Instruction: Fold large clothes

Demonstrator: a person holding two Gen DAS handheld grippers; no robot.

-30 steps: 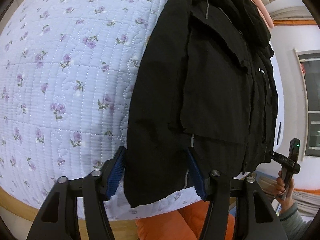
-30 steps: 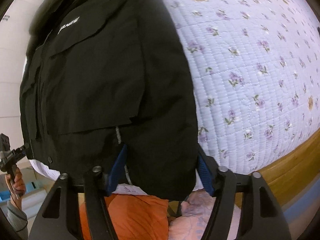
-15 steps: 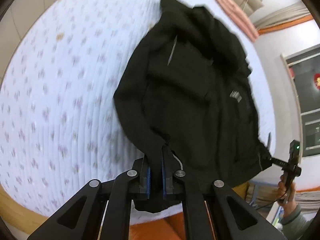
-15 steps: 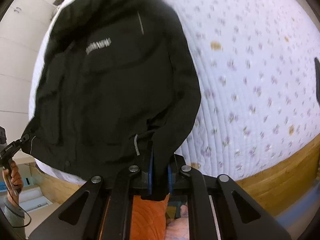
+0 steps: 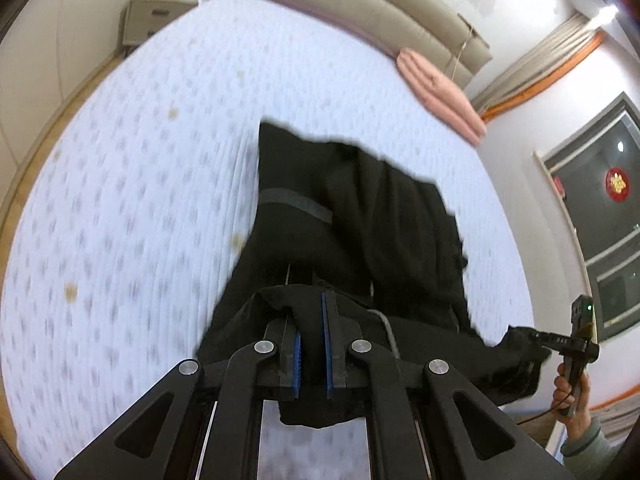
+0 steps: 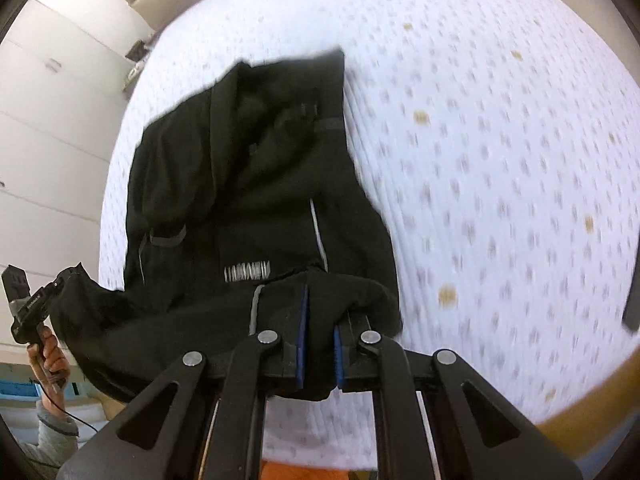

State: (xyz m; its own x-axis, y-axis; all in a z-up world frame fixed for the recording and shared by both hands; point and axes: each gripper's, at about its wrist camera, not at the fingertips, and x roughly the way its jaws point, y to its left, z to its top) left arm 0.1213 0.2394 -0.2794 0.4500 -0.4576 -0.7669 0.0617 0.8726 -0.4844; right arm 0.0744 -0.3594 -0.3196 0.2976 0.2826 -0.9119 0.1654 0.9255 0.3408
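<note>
**Both claws clenched on the hem of the black jacket**

While the black jacket (image 5: 360,216) lies partly on the bed (image 5: 132,184), we hold its near edge lifted off the quilt in two places. Our left claw (image 5: 310,322) is clenched on a bunched fold of the dark cloth, the blue pads pressed in from both sides with fabric spilling over the fingers and hanging below them. Our right claw (image 6: 320,320) is likewise clamped on a thick roll of the same hem, and cloth drapes over its fingers too. In the left wrist view the right claw appears at the jacket's far corner, gripped by the right hand (image 5: 574,390); in the right wrist view the left hand (image 6: 48,354) shows at the opposite corner, so the hem stretches between the two claws.

The rest of the jacket slopes away from the claws onto the bed, its body rumpled and folded over itself, with a grey strap across one part and a pale line of lettering (image 6: 248,271) just beyond the right claw. The bed's pale floral quilt is blurred all around the jacket. Beyond the jacket, at the far edge of the bed, a pink folded bundle (image 5: 440,96) lies against the beige headboard (image 5: 360,4). A window (image 5: 600,216) stands to the right of the jacket in the left wrist view.
</note>
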